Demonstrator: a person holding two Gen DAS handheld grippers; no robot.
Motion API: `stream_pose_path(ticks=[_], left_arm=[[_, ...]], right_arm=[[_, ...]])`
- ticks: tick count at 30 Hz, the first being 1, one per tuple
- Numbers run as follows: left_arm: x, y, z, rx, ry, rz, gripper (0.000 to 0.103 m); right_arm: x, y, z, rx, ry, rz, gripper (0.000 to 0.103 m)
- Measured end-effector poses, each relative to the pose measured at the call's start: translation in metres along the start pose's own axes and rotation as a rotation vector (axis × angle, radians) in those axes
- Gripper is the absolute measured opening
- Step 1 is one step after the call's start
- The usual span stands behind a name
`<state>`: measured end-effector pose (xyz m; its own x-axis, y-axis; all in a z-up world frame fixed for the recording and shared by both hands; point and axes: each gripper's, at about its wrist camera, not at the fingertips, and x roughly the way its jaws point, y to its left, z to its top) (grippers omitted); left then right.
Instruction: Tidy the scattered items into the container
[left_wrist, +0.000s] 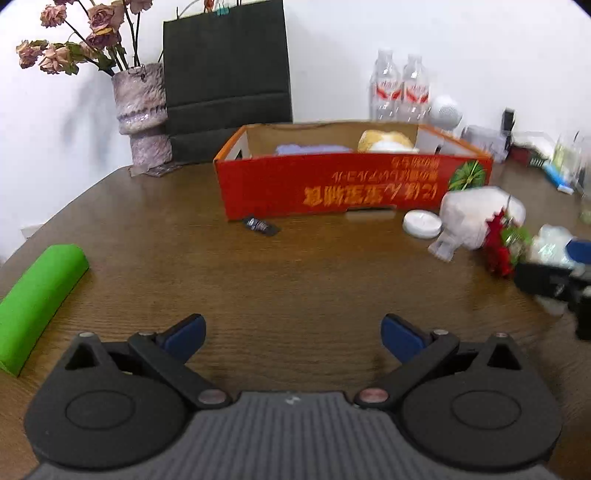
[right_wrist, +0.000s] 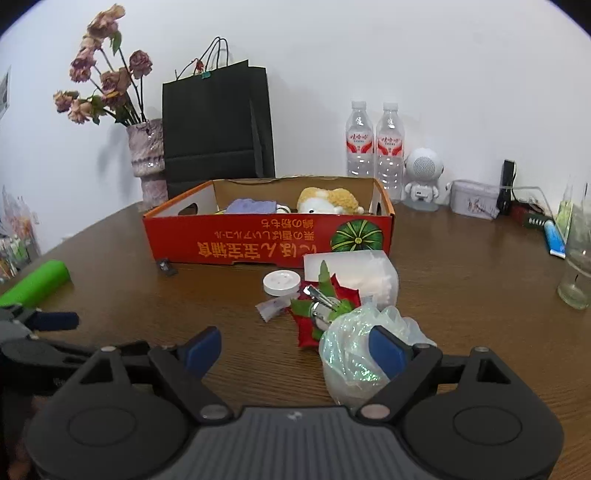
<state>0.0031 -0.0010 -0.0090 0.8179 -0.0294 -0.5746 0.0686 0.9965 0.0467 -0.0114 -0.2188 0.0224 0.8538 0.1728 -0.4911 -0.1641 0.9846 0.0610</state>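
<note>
Near: left gripper (left_wrist: 293, 334) spread wide over bare wood, nothing between its pads. Right gripper (right_wrist: 295, 349) also spread, empty; its right pad touches a crinkly plastic bag (right_wrist: 351, 354).

Risk, as I judge it: closing here pinches only loose film, and the bag slips or drags the red flower clip (right_wrist: 325, 306) just behind it.

Count: one white lid (right_wrist: 281, 282), one green roll (right_wrist: 35, 282), one small dark packet (right_wrist: 167, 266).

Far: red box (right_wrist: 266, 240), already holding one plush toy (right_wrist: 328, 201). Two water bottles (right_wrist: 373, 147) behind.
</note>
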Motion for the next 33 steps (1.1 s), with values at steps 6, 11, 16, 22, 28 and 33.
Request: stream_pose_path(ticks=[6,11,16,22,28,33], left_arm=[[0.001,-0.001,0.000,0.000,0.000,-0.026,0.103],[0.002,-0.006,-0.001,0.024,0.015,-0.030,0.103],[0.004,-0.006,0.000,0.025,0.026,-0.031,0.103],[0.007,-0.004,0.000,0.004,0.040,-0.031,0.103],[0.007,-0.002,0.000,-0.017,0.044,-0.035,0.103],[0.005,-0.005,0.000,-0.002,0.035,-0.047,0.103]], right_arm=[[0.004,0.016,-0.011,-0.091,-0.037,-0.059,0.089],[-0.001,0.014,-0.010,-0.080,-0.072,-0.053,0.089],[0.004,0.006,-0.009,-0.033,-0.039,-0.069,0.090],[0.006,0.005,-0.010,-0.024,-0.037,-0.086,0.095],[0.007,0.002,-0.010,-0.005,-0.030,-0.085,0.095],[0.007,-0.006,-0.010,0.036,-0.027,-0.116,0.095]])
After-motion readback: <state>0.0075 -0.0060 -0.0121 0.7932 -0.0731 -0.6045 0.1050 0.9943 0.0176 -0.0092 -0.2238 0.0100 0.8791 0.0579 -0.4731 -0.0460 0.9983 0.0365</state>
